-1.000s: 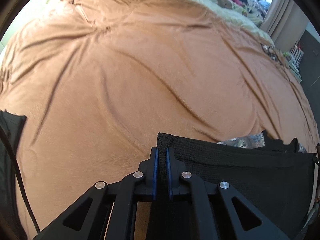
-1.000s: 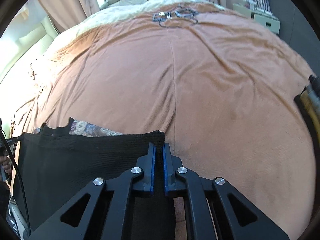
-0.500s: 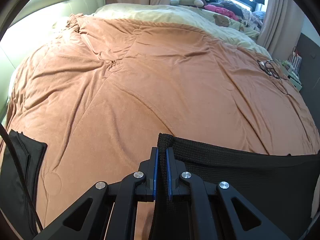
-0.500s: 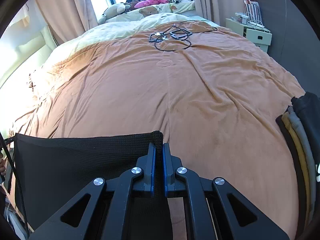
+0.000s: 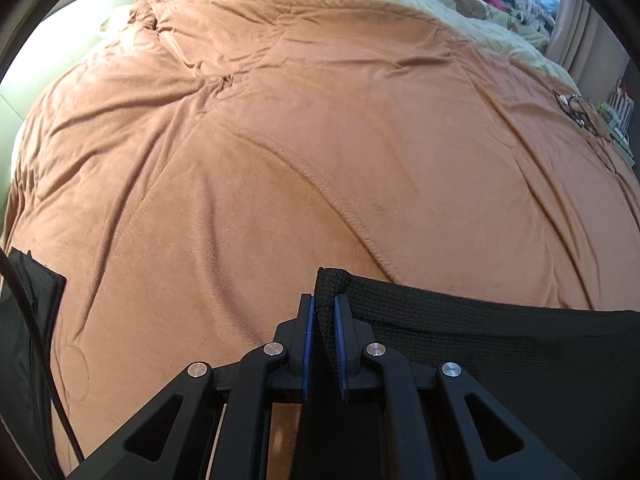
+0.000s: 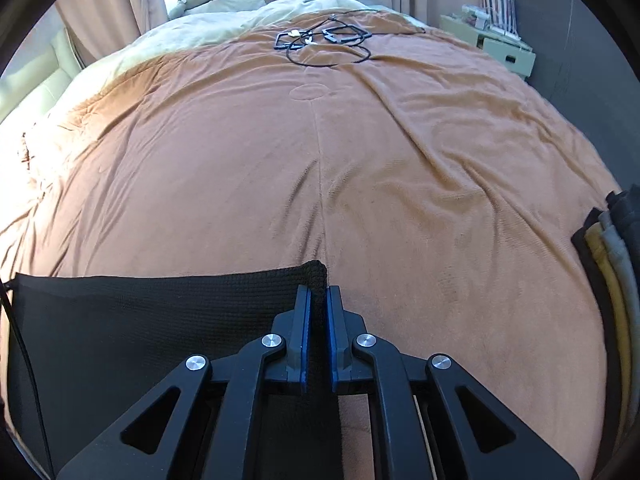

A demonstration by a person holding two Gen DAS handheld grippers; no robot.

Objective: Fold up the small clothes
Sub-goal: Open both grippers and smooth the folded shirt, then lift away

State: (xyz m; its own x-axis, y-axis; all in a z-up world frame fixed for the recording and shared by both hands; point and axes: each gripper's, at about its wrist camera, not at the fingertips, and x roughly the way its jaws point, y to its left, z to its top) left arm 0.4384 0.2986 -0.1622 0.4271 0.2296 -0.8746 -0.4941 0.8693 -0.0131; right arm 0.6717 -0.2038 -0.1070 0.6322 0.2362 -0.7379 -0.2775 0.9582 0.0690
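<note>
A black knit garment [image 5: 500, 344] hangs stretched between my two grippers above the brown bedspread [image 5: 320, 140]. My left gripper [image 5: 325, 304] is shut on its left top corner. My right gripper [image 6: 318, 294] is shut on its right top corner; the garment [image 6: 160, 320] spreads out to the left in the right wrist view. The top edge runs taut and nearly level. The lower part of the garment is hidden below the grippers.
A stack of folded clothes [image 6: 612, 248] lies at the bed's right edge. A dark cloth item [image 5: 28, 300] lies at the left edge. Black cables and glasses [image 6: 324, 38] lie far up the bed. Plush toys and a white cabinet [image 6: 500, 46] stand beyond.
Both grippers have lifted the garment and tilted up. The patterned cloth seen behind its top edge one second ago is out of sight. The top edge is now taut.
</note>
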